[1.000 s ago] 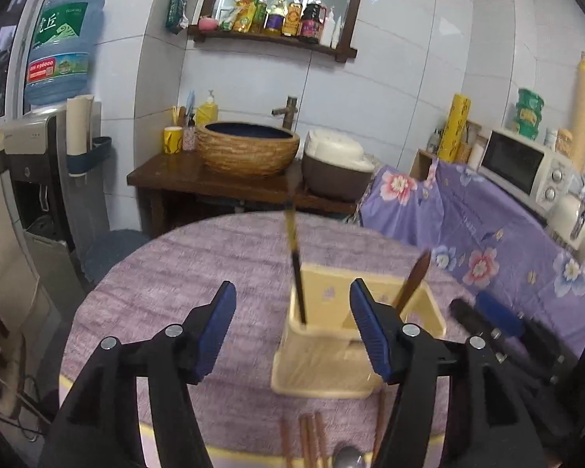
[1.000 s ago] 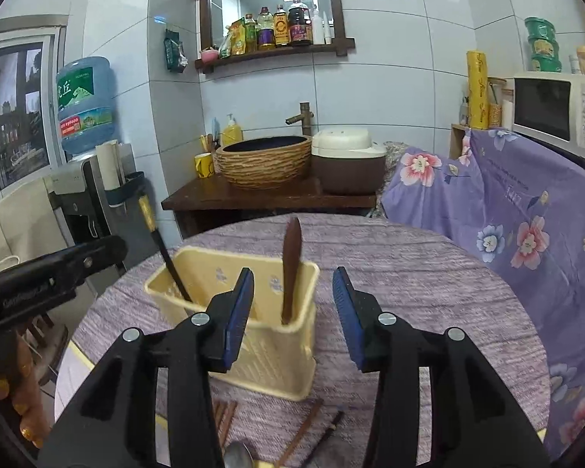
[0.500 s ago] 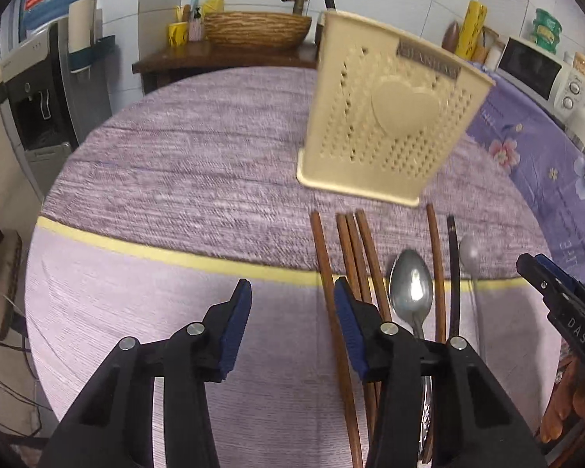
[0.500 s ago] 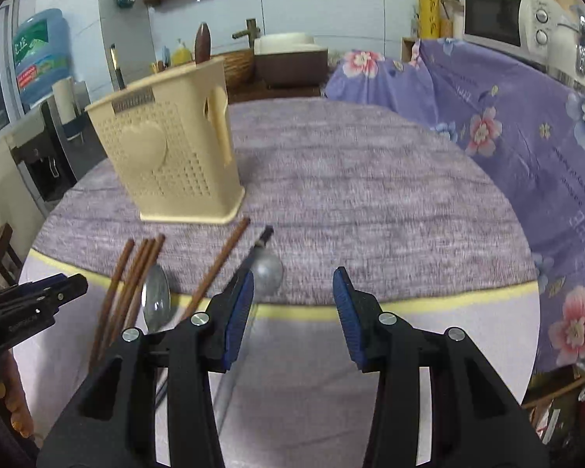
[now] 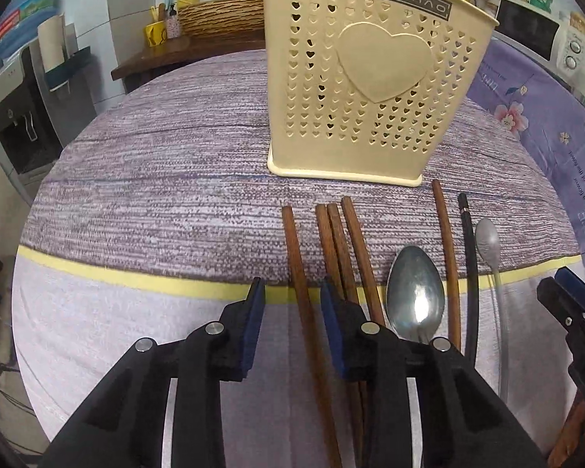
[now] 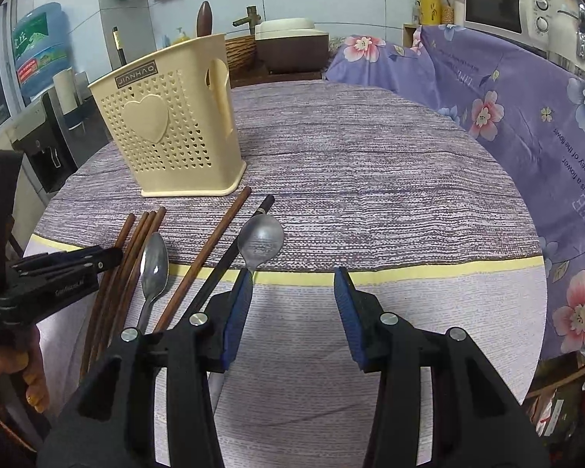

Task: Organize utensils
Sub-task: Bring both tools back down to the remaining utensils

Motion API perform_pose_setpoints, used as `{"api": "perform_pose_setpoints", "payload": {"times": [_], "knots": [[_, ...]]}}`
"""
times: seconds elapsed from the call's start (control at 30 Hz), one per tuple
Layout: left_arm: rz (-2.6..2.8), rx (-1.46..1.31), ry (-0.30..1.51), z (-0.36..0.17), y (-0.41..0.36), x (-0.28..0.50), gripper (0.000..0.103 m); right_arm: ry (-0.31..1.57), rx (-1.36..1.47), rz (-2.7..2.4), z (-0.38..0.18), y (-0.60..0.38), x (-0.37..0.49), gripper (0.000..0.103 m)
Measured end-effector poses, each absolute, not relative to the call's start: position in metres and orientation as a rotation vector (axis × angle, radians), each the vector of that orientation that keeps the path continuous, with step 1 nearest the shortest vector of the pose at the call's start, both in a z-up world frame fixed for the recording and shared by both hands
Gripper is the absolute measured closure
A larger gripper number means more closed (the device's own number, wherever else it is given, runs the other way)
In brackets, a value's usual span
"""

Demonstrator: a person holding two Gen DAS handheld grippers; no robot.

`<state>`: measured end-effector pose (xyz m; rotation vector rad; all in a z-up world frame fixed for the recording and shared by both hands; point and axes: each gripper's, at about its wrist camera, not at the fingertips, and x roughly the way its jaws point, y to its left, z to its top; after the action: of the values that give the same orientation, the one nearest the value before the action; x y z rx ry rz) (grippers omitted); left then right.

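A cream perforated utensil holder (image 5: 370,89) stands on the round table, with a wooden handle (image 6: 204,19) and a black chopstick (image 6: 119,46) sticking out of it. In front of it lie several brown chopsticks, a metal spoon (image 5: 415,292), a black chopstick (image 5: 468,273) and a grey spoon (image 5: 487,241). My left gripper (image 5: 290,292) is low over the table. Its jaws are closing around the leftmost brown chopstick (image 5: 298,257), with gaps still on both sides. My right gripper (image 6: 292,277) is open over bare cloth, its left finger beside the grey spoon (image 6: 261,240).
The tablecloth has a yellow stripe (image 6: 409,273) near the front edge. A purple floral cover (image 6: 526,124) drapes furniture on the right, under a microwave (image 6: 503,7). A water dispenser (image 6: 39,78) stands on the left. A person's hand (image 6: 19,370) holds the left gripper.
Both grippers have come down from above the holder to the utensils in front of it. The left jaws have narrowed around the leftmost chopstick. The right jaws keep the same width.
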<state>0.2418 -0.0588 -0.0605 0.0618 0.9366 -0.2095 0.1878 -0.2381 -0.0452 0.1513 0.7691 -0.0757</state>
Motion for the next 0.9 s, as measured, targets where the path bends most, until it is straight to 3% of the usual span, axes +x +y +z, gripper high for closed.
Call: {"api": "perform_pose_setpoints", "payload": {"times": [0.2, 0.43, 0.53, 0.6, 0.77, 0.9], "knots": [[-0.194, 0.036, 0.946, -0.06, -0.053, 0.258, 0.087, 0.855, 0.158, -0.047, -0.054, -0.232, 0.203, 0.059], [-0.198, 0.029, 0.94, -0.06, -0.052, 0.257, 0.088, 0.901, 0.112, -0.055, -0.065, -0.214, 0.215, 0.059], [-0.202, 0.017, 0.94, -0.06, -0.051, 0.258, 0.088, 0.904, 0.085, -0.067, -0.066, -0.209, 0.217, 0.068], [-0.205, 0.018, 0.939, -0.06, -0.049, 0.257, 0.088, 0.899, 0.071, -0.066, -0.066, -0.209, 0.215, 0.086], [-0.208, 0.016, 0.939, -0.06, -0.049, 0.257, 0.088, 0.908, 0.072, -0.037, -0.066, -0.221, 0.212, 0.094], [-0.216, 0.005, 0.942, -0.06, -0.048, 0.257, 0.088, 0.908, 0.09, -0.058, -0.066, -0.241, 0.211, 0.094]]}}
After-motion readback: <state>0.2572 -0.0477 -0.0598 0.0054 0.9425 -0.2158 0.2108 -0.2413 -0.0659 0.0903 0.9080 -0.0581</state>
